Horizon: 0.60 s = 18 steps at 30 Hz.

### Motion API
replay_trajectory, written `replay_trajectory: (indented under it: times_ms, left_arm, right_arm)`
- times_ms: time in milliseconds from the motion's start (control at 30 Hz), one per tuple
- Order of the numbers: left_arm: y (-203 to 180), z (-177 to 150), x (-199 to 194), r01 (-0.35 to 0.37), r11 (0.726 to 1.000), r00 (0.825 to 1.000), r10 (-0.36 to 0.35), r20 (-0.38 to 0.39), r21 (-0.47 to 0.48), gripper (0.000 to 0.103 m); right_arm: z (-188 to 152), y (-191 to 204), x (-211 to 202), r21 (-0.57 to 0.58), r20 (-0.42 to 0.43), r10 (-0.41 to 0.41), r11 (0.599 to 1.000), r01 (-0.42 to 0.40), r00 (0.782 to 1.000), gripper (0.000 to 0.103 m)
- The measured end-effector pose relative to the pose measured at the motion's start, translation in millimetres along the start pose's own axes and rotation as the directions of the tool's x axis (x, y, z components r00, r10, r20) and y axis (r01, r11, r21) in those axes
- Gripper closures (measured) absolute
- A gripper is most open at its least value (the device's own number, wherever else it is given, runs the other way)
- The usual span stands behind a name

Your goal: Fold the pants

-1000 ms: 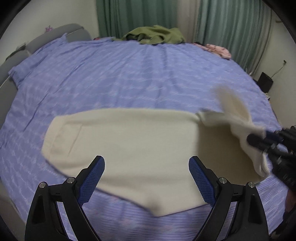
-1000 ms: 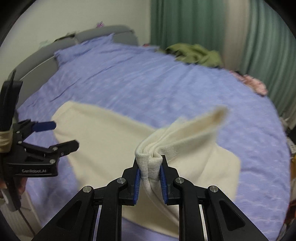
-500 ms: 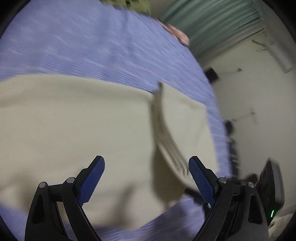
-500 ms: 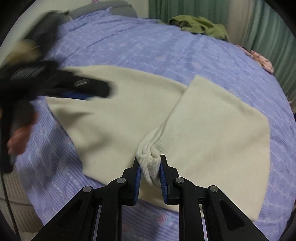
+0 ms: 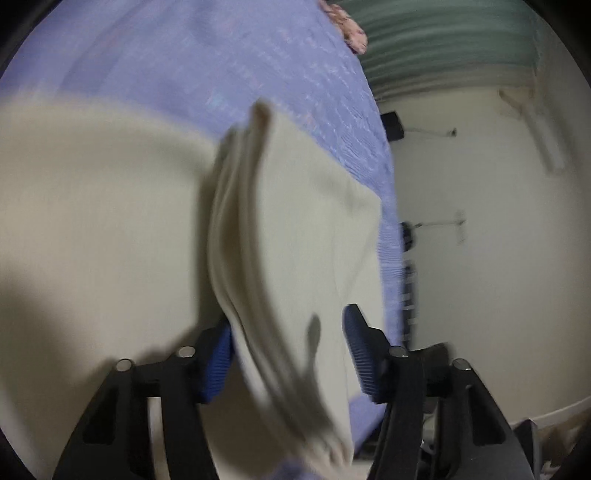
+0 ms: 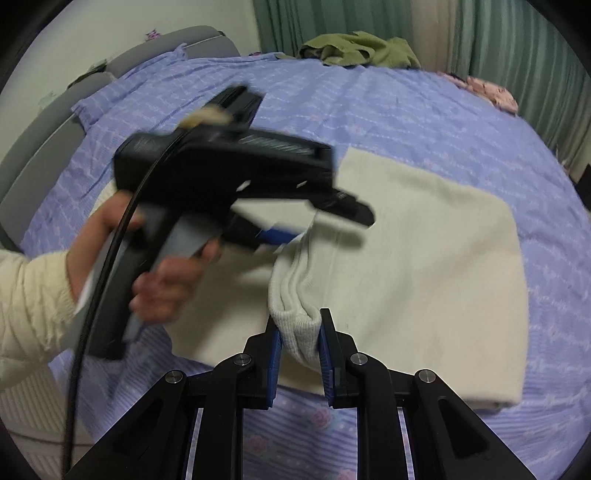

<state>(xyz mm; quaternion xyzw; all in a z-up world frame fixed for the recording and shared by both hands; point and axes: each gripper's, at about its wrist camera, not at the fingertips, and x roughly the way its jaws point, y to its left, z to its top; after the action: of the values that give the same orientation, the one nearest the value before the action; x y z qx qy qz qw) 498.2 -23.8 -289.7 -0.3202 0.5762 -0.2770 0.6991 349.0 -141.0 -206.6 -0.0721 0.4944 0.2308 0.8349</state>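
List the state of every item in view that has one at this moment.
Cream pants: spread on the bed, bunched ridge lifted.
Right tool: shut on the ridge's end.
Left tool: has just been closing, ridge between its pads, not yet pinched.
Green garment: crumpled at the far edge.

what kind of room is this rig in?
Most likely a home bedroom: a bed with a purple floral sheet and grey padded headboard, green curtains behind it, and loose clothes heaped at the far edge.
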Motion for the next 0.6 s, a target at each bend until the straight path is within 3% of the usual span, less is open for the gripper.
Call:
replay_trajectory:
  times_ms: [133, 267, 333, 367, 433, 500, 600]
  left_arm:
    - [-24, 24, 5, -0.092, 0.990, 0.996, 0.091, 0.015, 0.105, 0.058]
    - [-30, 32, -12, -0.054, 0.997, 0.989, 0.046, 0.137, 0.059, 0.066]
    - [-32, 33, -13, -0.089, 0.994, 0.981, 0.078, 0.176, 0.058, 0.073]
    - [-33, 33, -8, -0.111, 0.992, 0.982, 0.100, 0.160, 0.062, 0.080]
    - [-33, 34, 2, -0.150, 0.986, 0.983, 0.140, 0.123, 0.078, 0.086]
    - [-35, 33, -1, -0.194, 0.977, 0.973, 0.180, 0.144, 0.089, 0.088]
    - [-33, 33, -10, -0.186, 0.980, 0.971, 0.172, 0.167, 0.070, 0.089]
  right_arm:
    - [-1, -8, 12, 0.084, -0.009, 0.027, 0.996, -0.026, 1.000, 0.083]
    - [0, -20, 28, 0.216, -0.039, 0.081, 0.974, -0.071, 0.996, 0.083]
    - [-1, -23, 33, 0.252, -0.046, 0.096, 0.964, -0.082, 0.994, 0.083]
    - [-1, -22, 34, 0.256, -0.047, 0.097, 0.963, -0.082, 0.994, 0.083]
    - [-1, -20, 36, 0.250, -0.047, 0.089, 0.965, -0.075, 0.995, 0.083]
    - [0, -19, 38, 0.243, -0.055, 0.080, 0.968, -0.065, 0.995, 0.083]
    - [0, -16, 38, 0.242, -0.059, 0.072, 0.969, -0.055, 0.996, 0.083]
